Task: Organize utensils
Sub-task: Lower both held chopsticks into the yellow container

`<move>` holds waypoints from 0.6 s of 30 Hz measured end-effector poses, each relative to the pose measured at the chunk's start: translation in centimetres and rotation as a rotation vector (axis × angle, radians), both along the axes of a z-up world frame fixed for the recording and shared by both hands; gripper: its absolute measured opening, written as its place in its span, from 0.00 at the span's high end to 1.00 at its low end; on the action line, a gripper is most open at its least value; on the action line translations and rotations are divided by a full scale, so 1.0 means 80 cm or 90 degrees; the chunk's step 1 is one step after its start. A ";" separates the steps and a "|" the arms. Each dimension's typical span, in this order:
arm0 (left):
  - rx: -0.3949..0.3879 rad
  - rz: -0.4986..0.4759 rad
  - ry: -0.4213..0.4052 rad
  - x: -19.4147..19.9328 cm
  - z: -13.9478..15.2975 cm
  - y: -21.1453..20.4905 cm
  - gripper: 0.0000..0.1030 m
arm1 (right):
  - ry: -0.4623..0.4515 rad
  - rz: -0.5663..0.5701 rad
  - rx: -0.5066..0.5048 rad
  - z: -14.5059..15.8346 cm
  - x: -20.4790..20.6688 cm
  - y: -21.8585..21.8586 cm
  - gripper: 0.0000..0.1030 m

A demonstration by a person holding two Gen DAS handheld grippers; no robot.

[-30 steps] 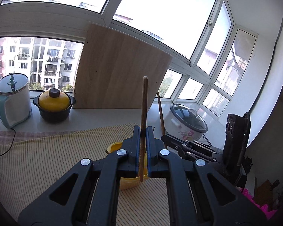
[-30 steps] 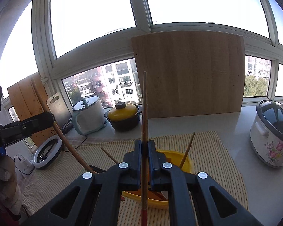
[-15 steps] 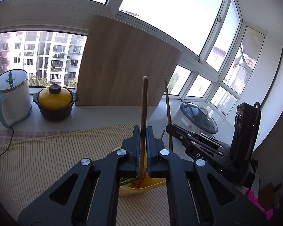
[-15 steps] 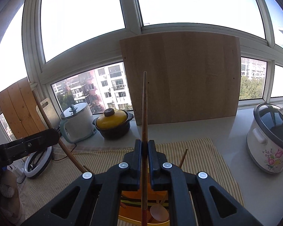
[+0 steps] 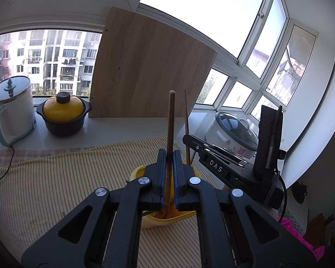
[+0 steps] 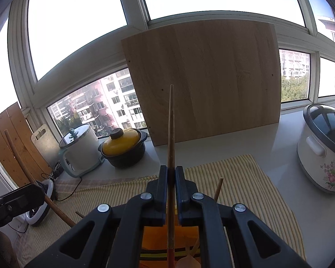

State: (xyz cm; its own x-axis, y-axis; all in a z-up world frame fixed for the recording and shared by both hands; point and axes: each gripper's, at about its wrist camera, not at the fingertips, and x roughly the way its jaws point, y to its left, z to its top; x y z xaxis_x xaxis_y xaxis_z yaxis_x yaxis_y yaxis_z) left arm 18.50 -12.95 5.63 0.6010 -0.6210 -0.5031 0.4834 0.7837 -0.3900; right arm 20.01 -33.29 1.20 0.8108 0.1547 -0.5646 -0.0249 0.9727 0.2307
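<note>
Two tools are each clamped on one wooden utensil handle above the same yellow container (image 5: 178,217). Nearest in the left wrist view, the left tool (image 5: 169,163) pinches a brown wooden stick (image 5: 170,120) that stands almost upright, its lower end down inside the container. In the right wrist view, the right tool (image 6: 171,176) pinches a similar handle (image 6: 171,122), whose lower part turns red and reaches over the container's orange interior (image 6: 154,236).

The task looks partly done: the container already holds a wooden spoon (image 6: 186,262) and at least one other stick (image 6: 218,188) leaning on its rim. The two held utensils seem not yet released, so letting them go into the container is what remains here. No loose utensils show on the striped cloth (image 5: 55,178), though much of it is hidden by the tools.

Only the right wrist view looks down into the container and shows the spoon bowl; only the left wrist view shows the container's outer wall and the right tool's body (image 5: 214,167) from the side. Farther back on the counter (image 5: 114,131) stand a yellow-lidded pot (image 5: 63,116), a kettle (image 5: 11,109), a rice cooker (image 6: 323,149) and a leaning wooden board (image 6: 207,78).
</note>
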 end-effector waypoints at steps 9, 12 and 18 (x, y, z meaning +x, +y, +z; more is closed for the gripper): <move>0.003 -0.003 0.011 0.002 -0.009 -0.004 0.97 | 0.009 0.014 -0.004 -0.010 -0.009 0.005 0.96; 0.004 -0.001 0.018 0.003 -0.013 -0.004 0.97 | 0.011 0.016 -0.007 -0.012 -0.014 0.005 0.96; 0.011 0.002 0.026 0.003 -0.019 -0.004 0.96 | 0.016 0.025 -0.010 -0.016 -0.022 0.004 0.93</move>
